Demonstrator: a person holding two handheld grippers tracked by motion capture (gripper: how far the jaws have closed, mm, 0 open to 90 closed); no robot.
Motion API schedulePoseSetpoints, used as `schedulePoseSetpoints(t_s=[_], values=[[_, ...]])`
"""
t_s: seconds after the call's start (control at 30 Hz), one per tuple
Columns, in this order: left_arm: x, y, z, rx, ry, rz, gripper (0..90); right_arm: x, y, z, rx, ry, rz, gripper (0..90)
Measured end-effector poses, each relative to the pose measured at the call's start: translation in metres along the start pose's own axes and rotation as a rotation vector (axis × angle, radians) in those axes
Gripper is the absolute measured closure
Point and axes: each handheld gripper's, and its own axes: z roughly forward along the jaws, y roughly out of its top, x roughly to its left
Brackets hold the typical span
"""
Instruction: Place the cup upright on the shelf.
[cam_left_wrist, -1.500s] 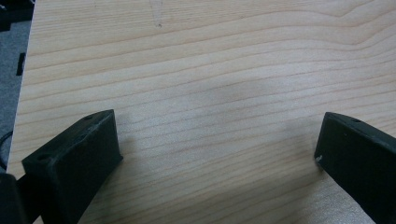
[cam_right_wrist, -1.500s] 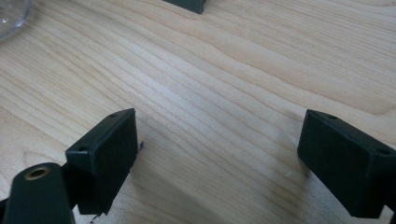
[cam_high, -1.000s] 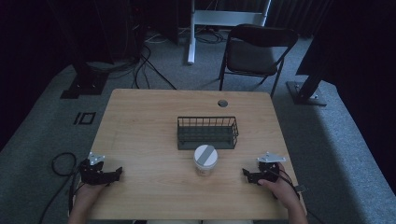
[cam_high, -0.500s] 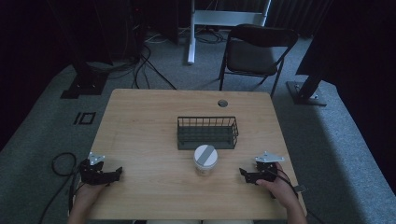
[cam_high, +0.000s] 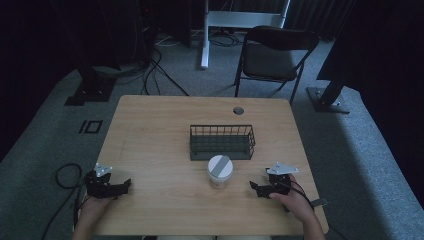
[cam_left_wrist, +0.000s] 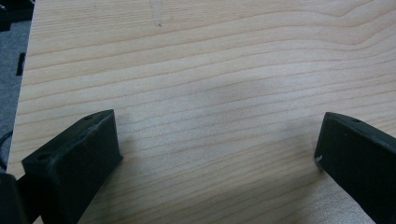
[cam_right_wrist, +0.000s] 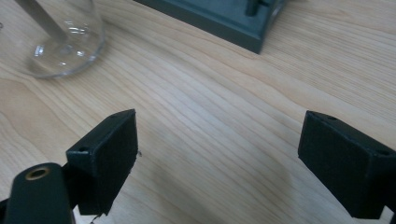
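Note:
A clear glass jar (cam_high: 220, 172) with a white and grey lid stands near the middle of the wooden table (cam_high: 165, 125), just in front of a dark wire basket (cam_high: 222, 141). My right gripper (cam_high: 256, 189) rests low at the table's front right, open, its jaws pointing left toward the jar (cam_right_wrist: 60, 37), with bare wood between them (cam_right_wrist: 219, 154). A corner of the basket (cam_right_wrist: 224, 21) shows beyond it. My left gripper (cam_high: 125, 185) sits at the front left edge, open over bare wood (cam_left_wrist: 219, 144).
A round cable hole (cam_high: 238, 110) is at the table's far right. Behind the table stand a black folding chair (cam_high: 272, 55), a white desk frame (cam_high: 220, 20) and dark stands with cables on the grey carpet. A cable (cam_high: 65, 175) loops by the left hand.
My right gripper has slid a little to the left, toward the jar. The left gripper, the jar and the basket have stayed put.

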Motion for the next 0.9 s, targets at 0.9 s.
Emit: schedulePoseSetpoints(t_s=[0.9], values=[[0.0,0.0,0.0,0.0,0.0,0.0,0.2,0.046,0.02,0.021,-0.061,0.145,-0.075,11.9]])
